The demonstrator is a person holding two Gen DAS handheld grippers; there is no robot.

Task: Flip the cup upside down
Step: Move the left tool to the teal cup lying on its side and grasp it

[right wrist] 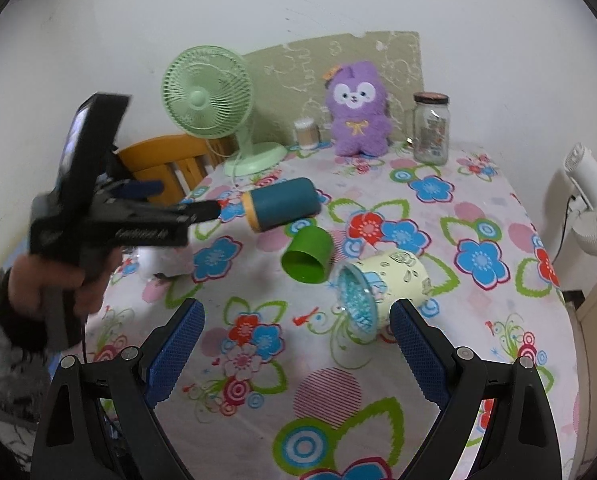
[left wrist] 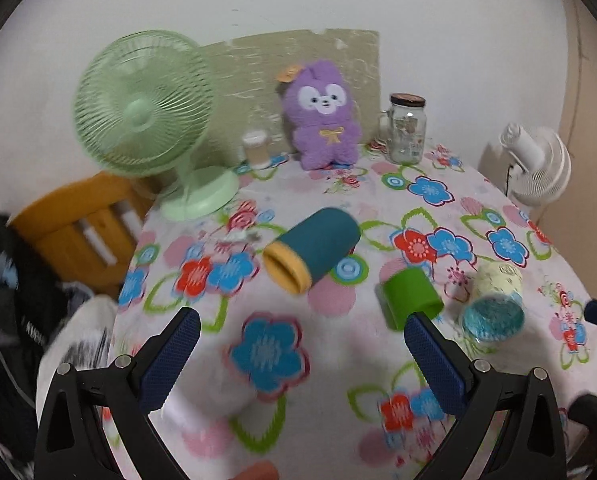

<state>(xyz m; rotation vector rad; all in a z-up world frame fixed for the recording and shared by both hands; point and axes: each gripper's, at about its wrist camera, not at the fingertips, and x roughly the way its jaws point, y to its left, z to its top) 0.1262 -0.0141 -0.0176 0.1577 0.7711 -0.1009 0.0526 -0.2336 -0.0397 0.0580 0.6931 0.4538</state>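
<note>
The teal cup (left wrist: pixel 318 249) with a yellow rim lies on its side on the flowered table (left wrist: pixel 338 360), ahead of the left tongs (left wrist: pixel 298 354) and a little to their left-centre, its mouth turned toward them. In the right wrist view the same teal cup (right wrist: pixel 280 209) lies well ahead and left of the right tongs (right wrist: pixel 298 344). A green cup (right wrist: pixel 307 254) rests on its side just nearer, mouth toward the tongs, and a pale patterned cup (right wrist: pixel 382 286) lies tipped over close to the right finger (right wrist: pixel 416 354), not touching it as far as can be seen. Both tongs are spread wide and hold nothing. The left tongs (right wrist: pixel 214 210) appear in the right wrist view off to the left, their tip just beside the teal cup's rim; whether they touch it cannot be told. Far beyond the tongs stand a green fan (left wrist: pixel 146 120), a purple plush toy (left wrist: pixel 324 116) and a glass jar (left wrist: pixel 407 128).
</note>
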